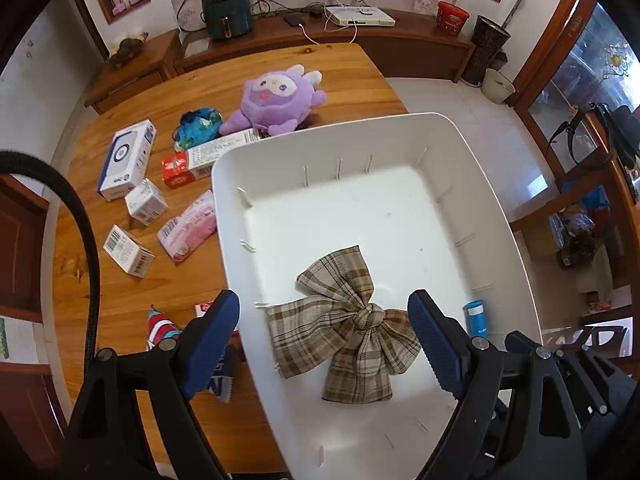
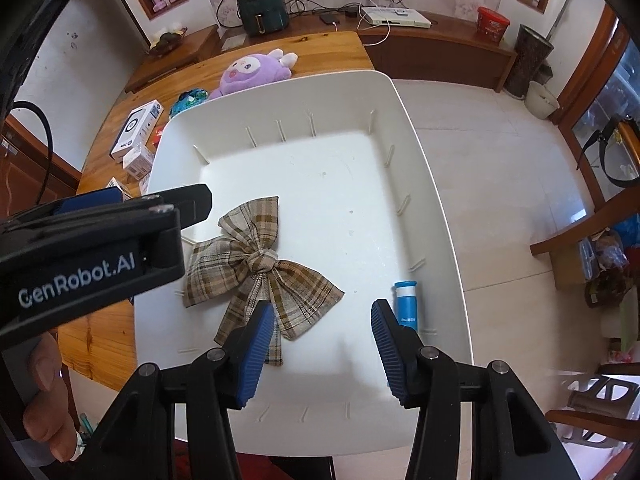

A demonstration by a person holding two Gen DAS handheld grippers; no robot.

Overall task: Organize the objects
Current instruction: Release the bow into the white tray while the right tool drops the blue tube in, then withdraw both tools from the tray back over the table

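A white plastic bin stands on the wooden table. A plaid fabric bow lies on the bin floor, with a small blue tube by the right wall. My left gripper is open above the bow and holds nothing; its body shows in the right wrist view. My right gripper is open and empty over the bin's near part, between the bow and the tube.
On the table left of the bin lie a purple plush, a teal pouch, a toothpaste box, a blue-white box, two small cartons, a pink packet and a striped item.
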